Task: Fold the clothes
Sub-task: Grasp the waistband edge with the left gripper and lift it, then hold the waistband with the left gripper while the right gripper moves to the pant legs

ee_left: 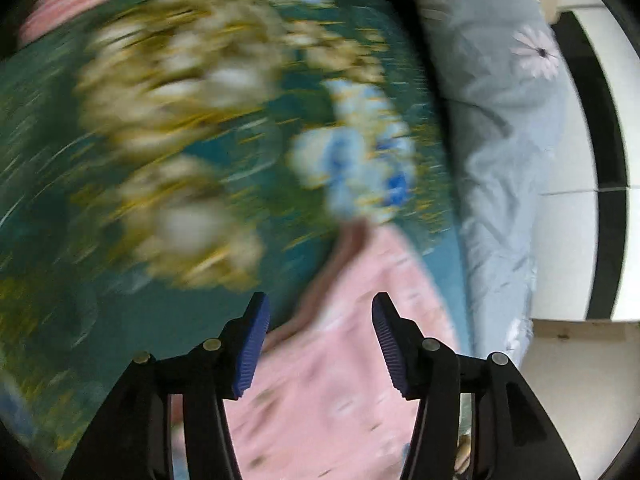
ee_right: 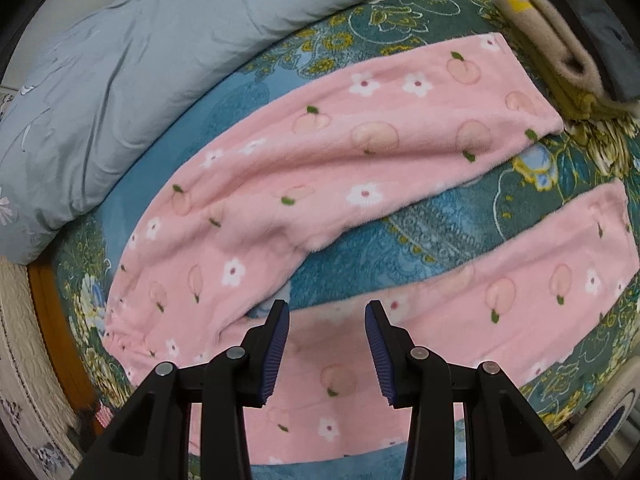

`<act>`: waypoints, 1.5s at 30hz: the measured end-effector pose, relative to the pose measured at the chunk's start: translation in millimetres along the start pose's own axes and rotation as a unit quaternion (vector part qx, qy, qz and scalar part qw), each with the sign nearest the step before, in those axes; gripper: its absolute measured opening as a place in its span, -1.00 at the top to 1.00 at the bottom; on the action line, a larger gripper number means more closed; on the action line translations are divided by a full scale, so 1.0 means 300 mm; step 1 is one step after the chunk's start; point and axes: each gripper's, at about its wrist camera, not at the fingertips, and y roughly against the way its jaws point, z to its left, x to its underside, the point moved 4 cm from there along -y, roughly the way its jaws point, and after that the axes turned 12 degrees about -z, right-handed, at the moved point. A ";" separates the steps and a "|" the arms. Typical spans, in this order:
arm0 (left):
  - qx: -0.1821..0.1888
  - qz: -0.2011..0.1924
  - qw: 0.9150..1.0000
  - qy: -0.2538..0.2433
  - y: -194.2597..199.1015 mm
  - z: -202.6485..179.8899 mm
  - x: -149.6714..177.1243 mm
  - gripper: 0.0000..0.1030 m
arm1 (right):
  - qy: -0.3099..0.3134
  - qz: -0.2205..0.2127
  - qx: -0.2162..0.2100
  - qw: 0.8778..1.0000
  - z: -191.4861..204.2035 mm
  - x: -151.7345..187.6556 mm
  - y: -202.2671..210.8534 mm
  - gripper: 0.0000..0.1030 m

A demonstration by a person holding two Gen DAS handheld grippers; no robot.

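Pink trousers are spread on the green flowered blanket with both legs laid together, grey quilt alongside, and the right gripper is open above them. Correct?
Not quite. In the right wrist view the pink trousers lie with their legs apart, a strip of green flowered blanket showing between them. The rest holds: the grey quilt lies alongside, and the right gripper is open above the trousers.

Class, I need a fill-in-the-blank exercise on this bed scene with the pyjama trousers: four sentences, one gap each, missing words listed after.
1. The trousers spread on the blanket are ____ in colour.
2. Their print shows white flowers and ____.
3. The two trouser legs lie ____, with blanket showing between them.
4. The right gripper has its jaws ____, holding nothing.

Missing words: pink; peaches; apart; open
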 end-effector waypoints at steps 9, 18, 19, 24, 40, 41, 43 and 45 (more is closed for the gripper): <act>-0.059 0.057 0.995 0.056 0.008 0.313 0.223 -0.11 | -0.019 -0.002 0.002 1.000 -0.008 0.069 -0.019 0.17; -0.062 0.080 0.993 0.061 -0.056 0.316 0.271 -0.09 | -0.014 -0.004 -0.001 1.000 -0.056 0.137 -0.001 0.11; -0.064 0.081 0.993 0.055 -0.059 0.309 0.274 -0.08 | -0.019 -0.007 0.000 1.000 -0.080 0.141 0.002 0.11; -0.082 0.075 0.994 0.019 -0.052 0.282 0.292 0.27 | -0.059 -0.014 0.004 0.998 -0.202 0.146 0.009 0.11; -0.118 0.019 0.993 0.016 0.050 0.303 0.302 0.69 | -0.239 -0.084 0.029 0.967 -0.878 0.124 0.085 0.11; -0.117 0.018 0.993 0.018 0.054 0.303 0.309 0.68 | -0.251 -0.086 0.020 0.964 -0.901 0.121 0.075 0.11; -0.113 0.016 0.993 0.017 0.066 0.300 0.327 0.54 | -0.258 -0.091 0.009 0.962 -0.923 0.096 0.053 0.11; -0.112 0.020 0.993 0.002 0.078 0.290 0.350 0.26 | -0.260 -0.101 -0.007 0.960 -0.922 0.047 0.025 0.11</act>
